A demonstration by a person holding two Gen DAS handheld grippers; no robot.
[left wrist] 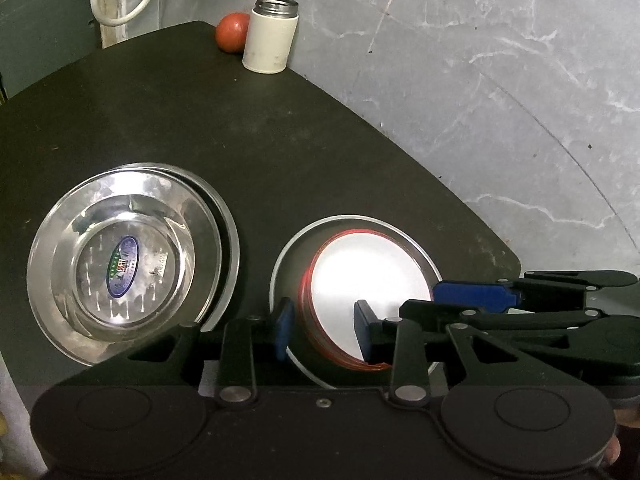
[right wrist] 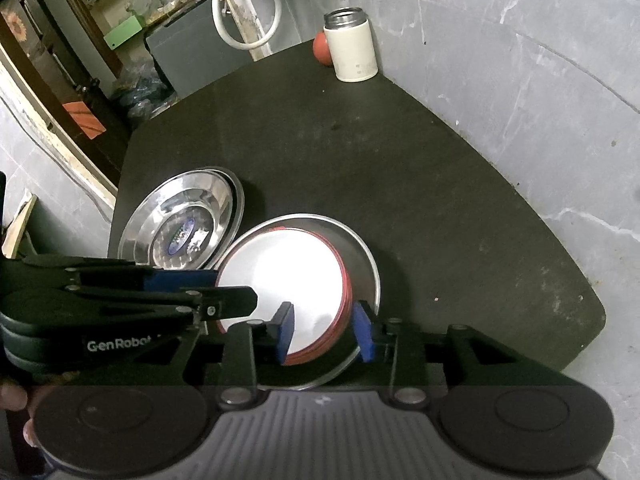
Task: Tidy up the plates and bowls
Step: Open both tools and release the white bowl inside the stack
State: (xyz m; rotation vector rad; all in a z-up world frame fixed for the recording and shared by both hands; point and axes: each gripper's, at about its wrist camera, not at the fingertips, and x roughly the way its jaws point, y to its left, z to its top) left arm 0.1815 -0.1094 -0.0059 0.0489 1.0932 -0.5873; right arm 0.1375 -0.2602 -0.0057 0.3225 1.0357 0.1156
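while both grippers straddle the red-rimmed plates (left wrist: 360, 280) stacked in a steel tray (left wrist: 280, 264), a two-sided lift is judged underway. left gripper (left wrist: 324, 326) and right gripper (right wrist: 326, 334) jaws are apart, unclamped; even closing is needed next. shelf clutter (right wrist: 132, 20) is shown only by the right view.

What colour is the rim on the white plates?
Red rim on the white plates, clearest in the left wrist view.
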